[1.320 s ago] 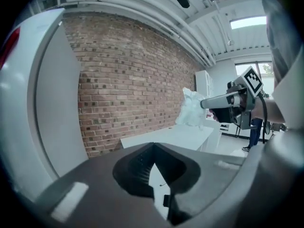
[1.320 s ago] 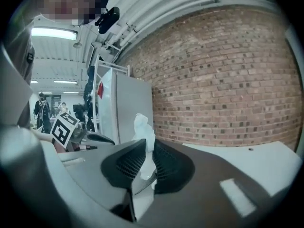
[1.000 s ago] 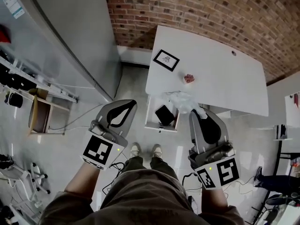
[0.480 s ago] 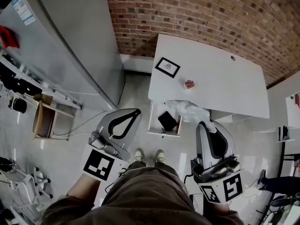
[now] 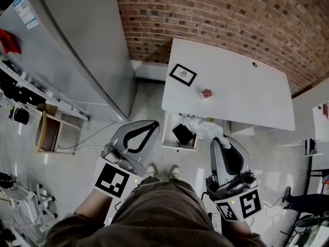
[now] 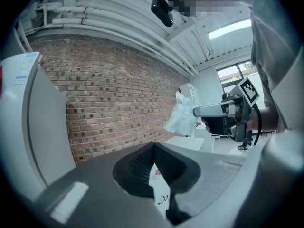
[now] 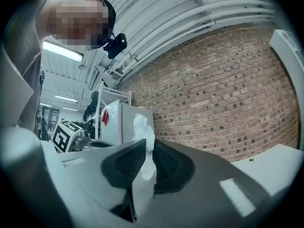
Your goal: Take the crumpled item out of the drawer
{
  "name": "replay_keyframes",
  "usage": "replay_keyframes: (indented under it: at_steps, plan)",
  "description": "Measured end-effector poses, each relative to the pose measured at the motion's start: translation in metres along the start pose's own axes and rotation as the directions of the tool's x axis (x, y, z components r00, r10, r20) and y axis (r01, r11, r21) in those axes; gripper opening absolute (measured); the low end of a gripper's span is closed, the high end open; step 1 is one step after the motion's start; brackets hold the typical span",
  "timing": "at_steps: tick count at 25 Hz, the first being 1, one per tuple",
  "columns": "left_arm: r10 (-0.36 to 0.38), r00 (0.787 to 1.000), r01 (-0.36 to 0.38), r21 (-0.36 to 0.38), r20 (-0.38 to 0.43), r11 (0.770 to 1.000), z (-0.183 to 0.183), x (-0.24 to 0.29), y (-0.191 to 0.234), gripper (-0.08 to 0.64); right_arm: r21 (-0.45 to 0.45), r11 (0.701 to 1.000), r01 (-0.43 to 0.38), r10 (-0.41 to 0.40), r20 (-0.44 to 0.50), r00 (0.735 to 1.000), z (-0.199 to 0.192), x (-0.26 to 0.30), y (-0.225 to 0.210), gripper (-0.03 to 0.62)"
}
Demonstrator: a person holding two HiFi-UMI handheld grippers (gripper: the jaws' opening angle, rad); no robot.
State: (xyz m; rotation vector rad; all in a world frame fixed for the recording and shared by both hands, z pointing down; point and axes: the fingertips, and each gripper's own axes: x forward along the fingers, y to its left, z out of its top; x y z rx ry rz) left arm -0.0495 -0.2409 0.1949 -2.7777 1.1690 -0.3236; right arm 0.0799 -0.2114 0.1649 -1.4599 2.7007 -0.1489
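The crumpled white item (image 5: 201, 126) hangs above the open drawer (image 5: 166, 131) under the white table (image 5: 241, 94), pinched at the tips of my right gripper (image 5: 216, 138). In the right gripper view the crumpled white item (image 7: 142, 141) stands up between the jaws of the right gripper (image 7: 144, 151), which are shut on it. My left gripper (image 5: 151, 124) is held to the left of the drawer, apart from it, jaws together and empty. The left gripper view shows the left gripper (image 6: 153, 148) shut, with the crumpled item (image 6: 182, 117) in the air at the right.
A black object (image 5: 183, 134) lies in the drawer. On the table stand a small framed picture (image 5: 182, 74) and a pink thing (image 5: 207, 92). A brick wall (image 5: 216, 14) runs behind. A grey cabinet (image 5: 77, 50) and shelves (image 5: 31, 96) are at the left.
My right gripper has drawn back toward me with the crumpled item, which now hangs nearer the drawer's front. The left gripper has kept its place and stayed shut.
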Motion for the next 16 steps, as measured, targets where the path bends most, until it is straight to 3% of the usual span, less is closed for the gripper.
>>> replay_keyframes:
  at_steps: [16]
  plan:
    - [-0.003,1.0,0.003,0.011,-0.008,1.0,-0.0013,-0.0013,-0.0104,0.0,0.004,1.0,0.003,-0.003,-0.002,1.0,-0.0025,-0.0068,-0.0038,0.071]
